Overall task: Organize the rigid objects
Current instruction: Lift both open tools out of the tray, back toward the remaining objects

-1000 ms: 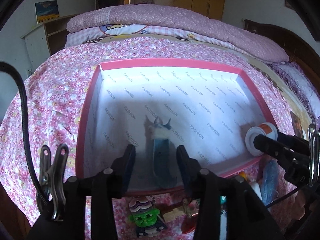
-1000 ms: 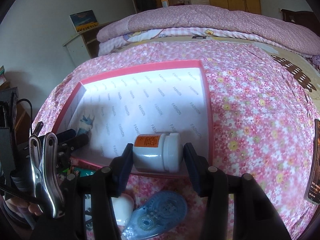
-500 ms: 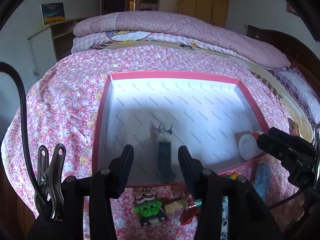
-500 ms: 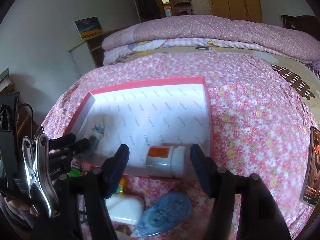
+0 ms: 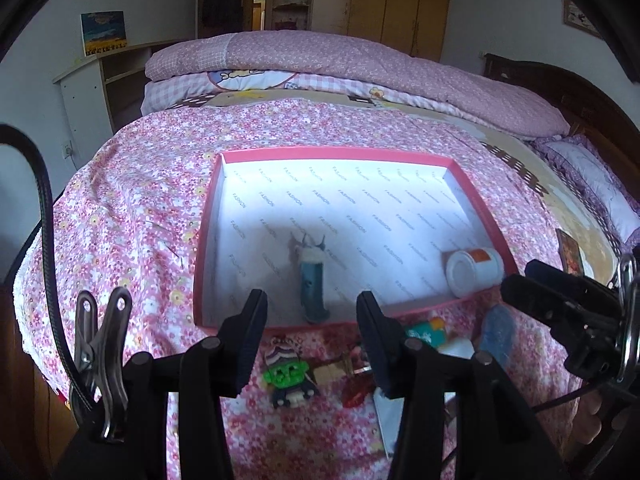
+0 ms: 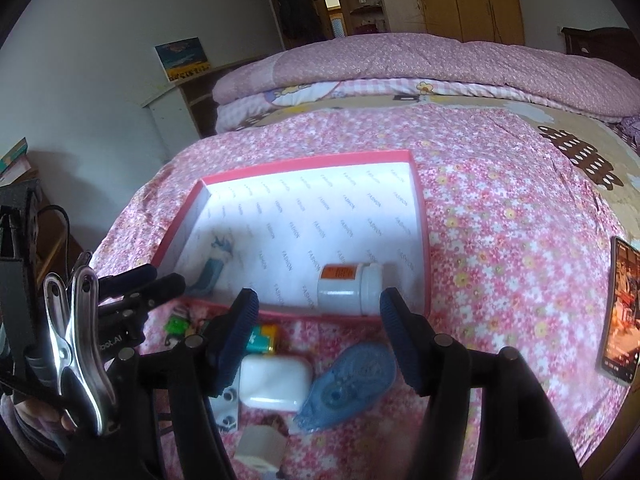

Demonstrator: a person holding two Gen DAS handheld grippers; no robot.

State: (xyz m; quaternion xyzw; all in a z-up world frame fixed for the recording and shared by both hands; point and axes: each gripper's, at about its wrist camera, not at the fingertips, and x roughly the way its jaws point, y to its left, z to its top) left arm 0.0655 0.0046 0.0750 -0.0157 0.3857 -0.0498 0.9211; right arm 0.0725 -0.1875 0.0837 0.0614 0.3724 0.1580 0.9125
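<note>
A pink-rimmed box (image 5: 208, 216) (image 6: 424, 240) with a white lining lies on the flowered bedspread. In it lie a blue figurine (image 5: 313, 288) (image 6: 212, 266) and a white bottle with an orange label (image 5: 472, 272) (image 6: 350, 288), on its side. My left gripper (image 5: 312, 348) is open and empty, above a green-faced toy (image 5: 286, 376) in front of the box. My right gripper (image 6: 318, 344) is open and empty, above a white case (image 6: 276, 380) and a blue tape dispenser (image 6: 346, 384).
More small items lie in front of the box: a green and orange box (image 6: 262, 338), a red piece (image 5: 354, 392), a white block (image 6: 260, 448). A phone (image 6: 620, 312) lies at the right on the bed. Folded quilts (image 5: 320, 64) lie behind.
Both grippers have pulled back and up from the box. The right gripper opened and left the white bottle lying in the box. The figurine stays where the left gripper left it.
</note>
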